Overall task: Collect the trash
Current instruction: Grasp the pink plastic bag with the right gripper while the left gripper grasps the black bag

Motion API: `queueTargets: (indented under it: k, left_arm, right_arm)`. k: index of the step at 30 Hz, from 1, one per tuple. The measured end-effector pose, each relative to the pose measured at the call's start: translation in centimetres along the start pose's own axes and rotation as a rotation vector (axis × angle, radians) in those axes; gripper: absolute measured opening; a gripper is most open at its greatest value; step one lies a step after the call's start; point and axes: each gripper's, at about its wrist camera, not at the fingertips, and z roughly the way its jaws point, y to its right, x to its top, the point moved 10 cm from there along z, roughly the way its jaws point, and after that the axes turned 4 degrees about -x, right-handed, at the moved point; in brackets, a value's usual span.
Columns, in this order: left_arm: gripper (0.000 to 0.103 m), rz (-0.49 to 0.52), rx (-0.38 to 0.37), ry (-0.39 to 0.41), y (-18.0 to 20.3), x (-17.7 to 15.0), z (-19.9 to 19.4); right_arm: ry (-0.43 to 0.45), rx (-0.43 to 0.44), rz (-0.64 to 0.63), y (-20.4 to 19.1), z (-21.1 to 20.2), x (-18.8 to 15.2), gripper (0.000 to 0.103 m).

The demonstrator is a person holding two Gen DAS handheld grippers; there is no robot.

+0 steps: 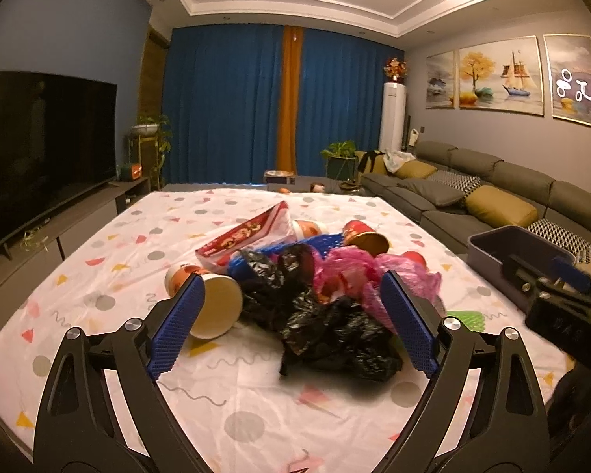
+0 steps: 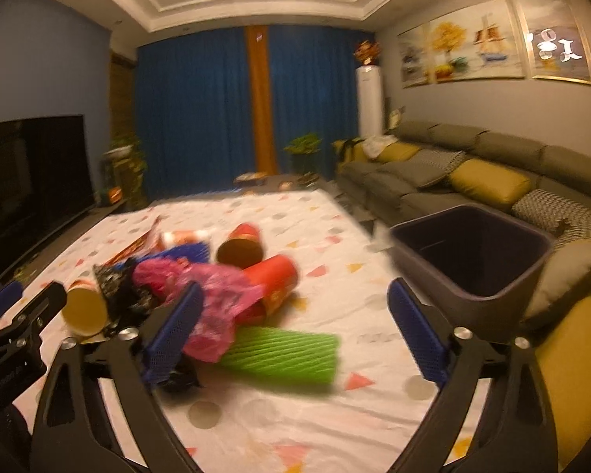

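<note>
A heap of trash lies on the patterned tablecloth (image 1: 256,414): crumpled black bags (image 1: 327,323), a pink bag (image 1: 358,272), a blue foam net (image 1: 319,246), red paper cups (image 1: 364,236), a cup with a cream inside (image 1: 212,303) and a red-white packet (image 1: 248,236). My left gripper (image 1: 291,311) is open, its jaws either side of the black bags, just short of them. My right gripper (image 2: 295,323) is open above a green foam net (image 2: 283,354), beside the pink bag (image 2: 216,299) and a red cup (image 2: 272,283). A dark bin (image 2: 472,252) stands at the table's right edge.
A grey sofa with yellow cushions (image 1: 492,197) runs along the right. A TV (image 1: 39,142) on a low cabinet is on the left. Blue curtains (image 1: 232,106) close the far wall. The right gripper shows at the right of the left wrist view (image 1: 563,295).
</note>
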Motion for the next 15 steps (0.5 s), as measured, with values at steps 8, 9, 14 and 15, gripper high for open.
queueTargets:
  k: [8, 9, 14, 15]
  left_arm:
    - [0.084, -0.009, 0.001, -0.036, -1.7, -0.9, 2.0]
    - [0.083, -0.005, -0.004, -0.042, -1.6, -1.0, 2.2]
    - [0.079, 0.021, -0.038, -0.064, -0.8, -1.5, 3.2]
    - [0.078, 0.023, -0.047, -0.069, -0.7, -1.6, 3.4]
  right_arm:
    - [-0.117, 0.134, -0.033, -4.8, 4.3, -2.3, 0.073]
    - [-0.127, 0.139, -0.042, -5.3, 4.7, -2.5, 0.071]
    - [-0.181, 0.155, -0.079, -6.5, 6.2, -3.6, 0.052]
    - [-0.191, 0.166, -0.082, -6.7, 6.4, -3.8, 0.044]
